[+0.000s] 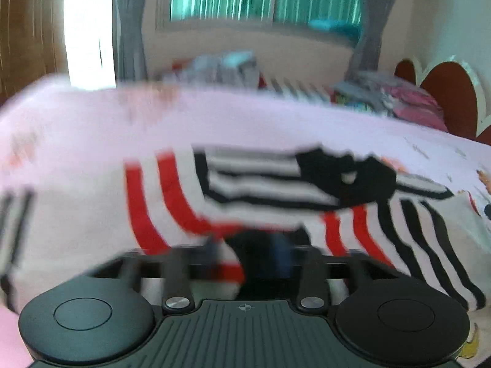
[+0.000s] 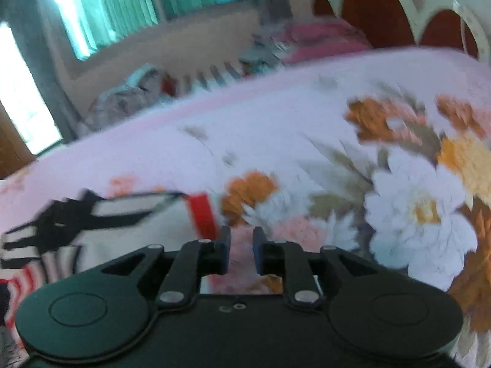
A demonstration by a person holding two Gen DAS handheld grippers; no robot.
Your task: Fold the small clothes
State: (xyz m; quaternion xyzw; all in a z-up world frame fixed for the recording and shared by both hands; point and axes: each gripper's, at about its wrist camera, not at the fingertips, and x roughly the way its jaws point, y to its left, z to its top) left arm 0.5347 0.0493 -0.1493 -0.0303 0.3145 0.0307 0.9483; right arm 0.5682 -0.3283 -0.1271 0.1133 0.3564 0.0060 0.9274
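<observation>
with the right tool slightly spread over bare bedspread and holding nothing, and the left tool blurred, its grip impossible to tell, re-grip the striped garment lying just ahead by one edge, then fold it flat.

In front of the right gripper the flowered bedspread lies bare from 12 to 3 o'clock, so passage there is free. At 9 o'clock the striped garment blocks the way. Piled clothes and the headboard close the bed's far edge, from 10 to 2 o'clock.
</observation>
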